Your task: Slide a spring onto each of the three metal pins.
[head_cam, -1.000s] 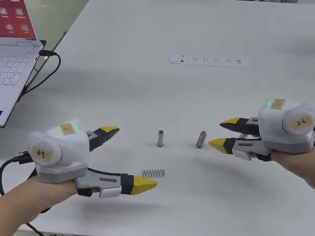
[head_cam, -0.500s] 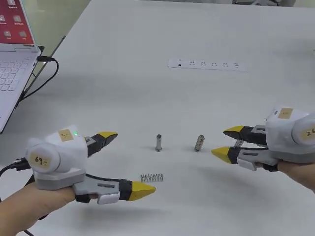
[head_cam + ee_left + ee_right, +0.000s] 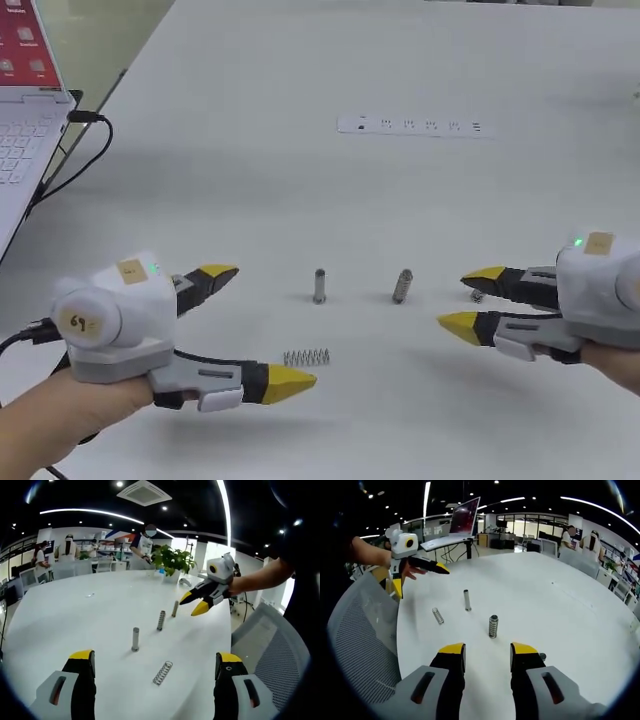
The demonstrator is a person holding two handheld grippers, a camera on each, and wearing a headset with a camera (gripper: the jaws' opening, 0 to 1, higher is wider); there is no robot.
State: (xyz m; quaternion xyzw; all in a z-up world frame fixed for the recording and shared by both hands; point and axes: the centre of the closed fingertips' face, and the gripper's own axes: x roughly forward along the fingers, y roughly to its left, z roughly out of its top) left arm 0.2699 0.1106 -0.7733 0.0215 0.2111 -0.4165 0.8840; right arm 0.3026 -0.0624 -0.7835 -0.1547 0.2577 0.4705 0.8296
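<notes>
A bare metal pin stands upright mid-table, also seen as the bare pin. To its right stands a pin with a spring on it. A third pin wearing a spring stands farther right, half hidden behind the right gripper's far finger. One loose spring lies flat in front of the bare pin. My left gripper is wide open, with the loose spring just ahead of its jaws. My right gripper is open and empty, right of the sprung pin.
A white power strip lies at the back of the white table. A laptop with a black cable sits at the far left. People stand in the room beyond the table.
My right gripper has drawn back to the right, away from the sprung pin, still open. The left gripper has barely moved. The head camera has shifted slightly.
</notes>
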